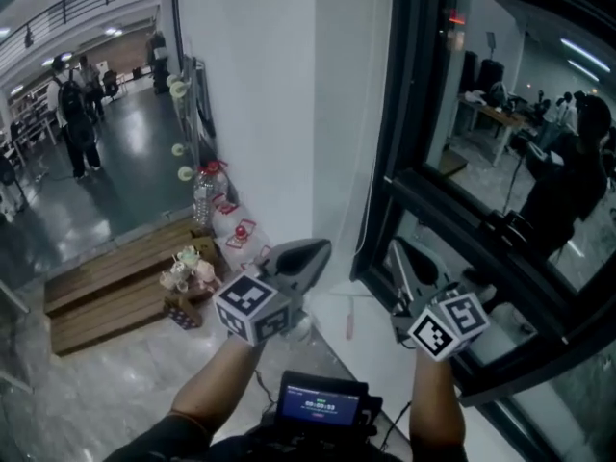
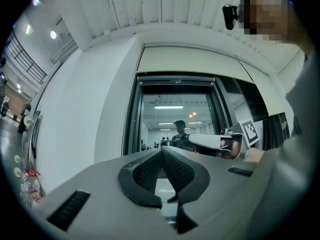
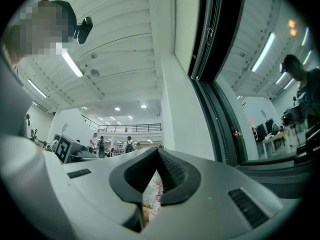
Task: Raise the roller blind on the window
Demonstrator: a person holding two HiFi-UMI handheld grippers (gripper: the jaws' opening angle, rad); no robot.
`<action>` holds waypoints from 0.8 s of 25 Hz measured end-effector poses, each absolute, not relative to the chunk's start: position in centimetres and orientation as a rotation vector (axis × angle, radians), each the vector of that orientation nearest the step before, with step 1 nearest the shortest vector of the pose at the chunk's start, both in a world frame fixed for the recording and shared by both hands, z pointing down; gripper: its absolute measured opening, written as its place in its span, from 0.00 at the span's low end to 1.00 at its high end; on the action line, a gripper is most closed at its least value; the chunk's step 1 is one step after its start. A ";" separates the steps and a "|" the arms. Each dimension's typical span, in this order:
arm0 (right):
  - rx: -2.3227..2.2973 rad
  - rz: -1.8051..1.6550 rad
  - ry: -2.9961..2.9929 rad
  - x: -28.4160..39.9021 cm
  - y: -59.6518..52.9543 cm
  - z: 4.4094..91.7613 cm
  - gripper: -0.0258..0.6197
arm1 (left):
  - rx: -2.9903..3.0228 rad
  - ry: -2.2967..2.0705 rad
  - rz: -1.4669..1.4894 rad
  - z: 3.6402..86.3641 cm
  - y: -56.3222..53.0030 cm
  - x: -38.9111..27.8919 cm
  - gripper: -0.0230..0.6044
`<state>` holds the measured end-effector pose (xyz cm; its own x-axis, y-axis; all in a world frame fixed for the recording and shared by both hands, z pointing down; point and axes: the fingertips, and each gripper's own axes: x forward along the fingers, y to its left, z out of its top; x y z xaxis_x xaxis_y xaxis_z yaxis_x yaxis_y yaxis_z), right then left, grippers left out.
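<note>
Looking at the window first: the glass is bare and the roller blind seems wound into the dark housing along its top edge. That fits a blind that's been hauled up or one simply parked there, so I'd check that edge and keep the jaws off the glass. White wall sits left of the frame, with wooden pallets on the floor, well clear. Left gripper and right gripper hover near the frame's lower left corner, both clenched on nothing. Can't spot a pull chain. Water bottle and cups aren't blocking anything.
</note>
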<state>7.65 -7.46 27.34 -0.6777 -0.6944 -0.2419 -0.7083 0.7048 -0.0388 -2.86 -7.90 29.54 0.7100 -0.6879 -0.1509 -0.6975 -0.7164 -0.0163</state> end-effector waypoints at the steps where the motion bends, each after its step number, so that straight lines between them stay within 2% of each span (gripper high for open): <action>1: -1.124 0.085 2.675 7.5 -7.2 27.3 0.06 | -2.834 1.155 0.209 29.5 -7.7 -3.3 0.03; 20: -1.286 0.011 2.721 8.0 -4.6 35.2 0.06 | -2.818 1.393 0.142 37.2 -5.3 -8.9 0.03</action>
<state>7.98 -4.64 35.18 -0.6275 -0.7689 -0.1223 -0.7699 0.6362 -0.0495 -8.89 -5.26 37.24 0.6039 -0.7932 -0.0784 -0.7928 -0.6079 0.0444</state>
